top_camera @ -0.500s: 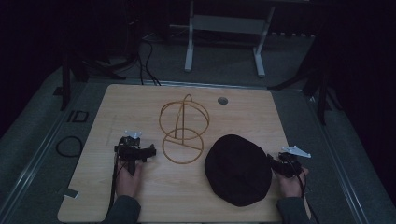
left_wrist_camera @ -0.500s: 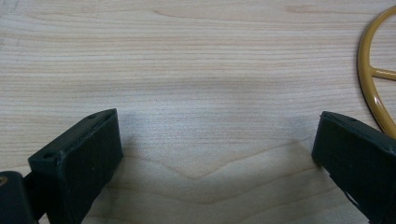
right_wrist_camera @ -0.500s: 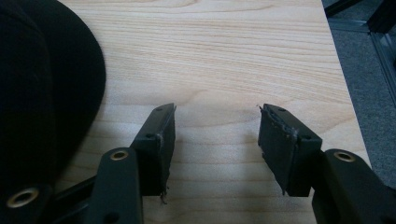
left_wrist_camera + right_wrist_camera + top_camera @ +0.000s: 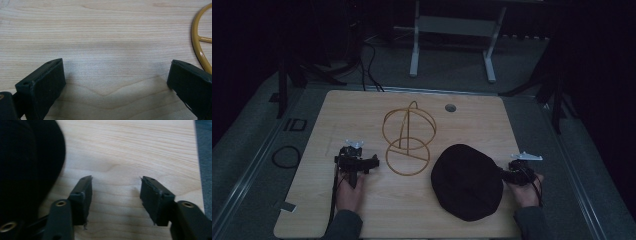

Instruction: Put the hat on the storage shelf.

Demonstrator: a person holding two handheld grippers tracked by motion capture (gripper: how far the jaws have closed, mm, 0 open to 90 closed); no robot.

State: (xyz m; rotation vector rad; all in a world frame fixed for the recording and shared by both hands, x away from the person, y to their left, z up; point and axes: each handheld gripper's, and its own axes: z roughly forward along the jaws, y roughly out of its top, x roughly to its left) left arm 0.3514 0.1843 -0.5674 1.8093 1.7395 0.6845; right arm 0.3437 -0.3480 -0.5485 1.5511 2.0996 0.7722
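I'm looking down on the wooden table (image 4: 362, 220), a pale slab with dark floor all round it, and the biggest thing on it is the black cap (image 4: 468, 181), lying flat toward my right front corner, its dark cloth also crowding the left edge of the right gripper view (image 4: 27, 167). Next in size, the yellow wire stand (image 4: 408, 141) sits near the middle of the table, a flat ring on the wood with hoops rising upright behind it; it is just beside the cap, and from above I cannot tell whether the two touch. On my left, the left gripper (image 4: 373, 163) rests low on the table in my left hand (image 4: 348, 194), pointing toward the stand's ring, its jaws spread wide over bare wood; in the left gripper view the ring's yellow curve (image 4: 200, 42) runs right past the far jaw, very near it. On my right, the right gripper (image 4: 504, 174) sits at the cap's right edge in my right hand (image 4: 528, 192), jaws well apart with nothing but wood grain between them, the cap just beside one jaw. Smallest of all, a round grey grommet (image 4: 450, 107) is set in the tabletop near the far edge.
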